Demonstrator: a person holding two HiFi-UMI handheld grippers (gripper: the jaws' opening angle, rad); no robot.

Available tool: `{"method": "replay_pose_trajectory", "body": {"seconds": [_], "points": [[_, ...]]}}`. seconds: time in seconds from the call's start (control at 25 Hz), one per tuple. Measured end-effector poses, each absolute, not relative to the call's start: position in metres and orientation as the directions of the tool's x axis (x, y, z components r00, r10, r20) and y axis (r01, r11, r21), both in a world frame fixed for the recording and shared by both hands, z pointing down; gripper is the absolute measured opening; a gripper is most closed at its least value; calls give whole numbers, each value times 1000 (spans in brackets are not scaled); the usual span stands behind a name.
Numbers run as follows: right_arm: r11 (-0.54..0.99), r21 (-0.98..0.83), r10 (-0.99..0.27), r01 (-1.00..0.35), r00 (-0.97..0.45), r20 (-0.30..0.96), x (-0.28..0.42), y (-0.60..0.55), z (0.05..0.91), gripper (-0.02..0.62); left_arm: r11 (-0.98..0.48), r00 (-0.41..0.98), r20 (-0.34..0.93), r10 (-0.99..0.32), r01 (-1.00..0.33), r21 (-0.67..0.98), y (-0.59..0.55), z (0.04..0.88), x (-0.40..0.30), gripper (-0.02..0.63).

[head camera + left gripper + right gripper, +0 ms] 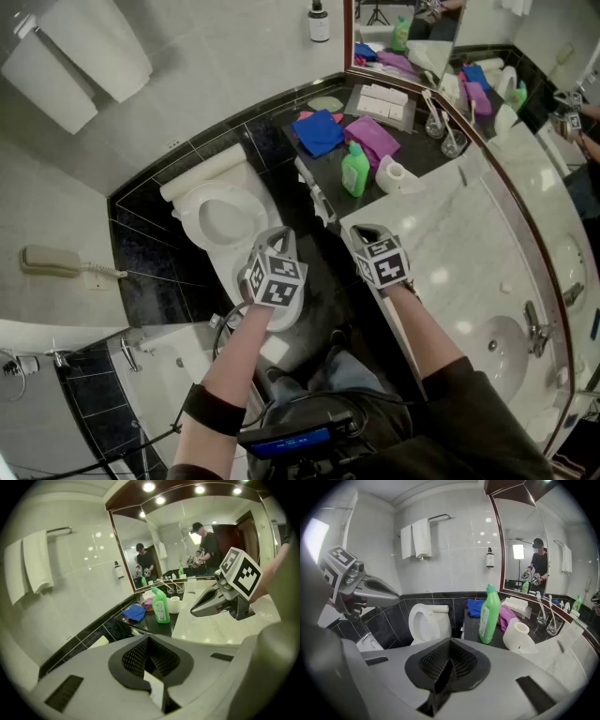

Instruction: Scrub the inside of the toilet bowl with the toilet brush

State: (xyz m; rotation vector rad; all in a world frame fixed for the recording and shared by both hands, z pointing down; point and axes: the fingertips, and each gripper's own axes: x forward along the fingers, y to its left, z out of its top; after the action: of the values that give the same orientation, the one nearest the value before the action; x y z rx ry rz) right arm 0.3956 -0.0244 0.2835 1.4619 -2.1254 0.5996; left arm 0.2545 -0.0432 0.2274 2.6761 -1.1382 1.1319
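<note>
The white toilet stands against the black-tiled wall with seat and lid raised and its bowl bare. I cannot make out a toilet brush in any view. My left gripper hovers just in front of the bowl, pointing down toward it, jaws shut with nothing between them. My right gripper hangs beside it over the corner of the counter, its dark pads closed together and empty. Each gripper shows in the other's view: the right gripper and the left gripper.
A black counter right of the toilet holds a green bottle, blue cloth, purple cloth and a toilet roll. A marble vanity with a sink runs along the right. Towels hang upper left; a bidet sits lower left.
</note>
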Motion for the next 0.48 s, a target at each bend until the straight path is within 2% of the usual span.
{"method": "replay_pose_trajectory", "body": {"seconds": [0.2,0.48], "points": [[346,-82,-736,-935,-325,595,343,5,276,12,-650,463,581,-670,-744,-157,-16,219,180,0],[431,-86,-719,-898,-400,568,253,38,267,12,-478,380,547,-746,-877,-44,37,212,49,0]]}}
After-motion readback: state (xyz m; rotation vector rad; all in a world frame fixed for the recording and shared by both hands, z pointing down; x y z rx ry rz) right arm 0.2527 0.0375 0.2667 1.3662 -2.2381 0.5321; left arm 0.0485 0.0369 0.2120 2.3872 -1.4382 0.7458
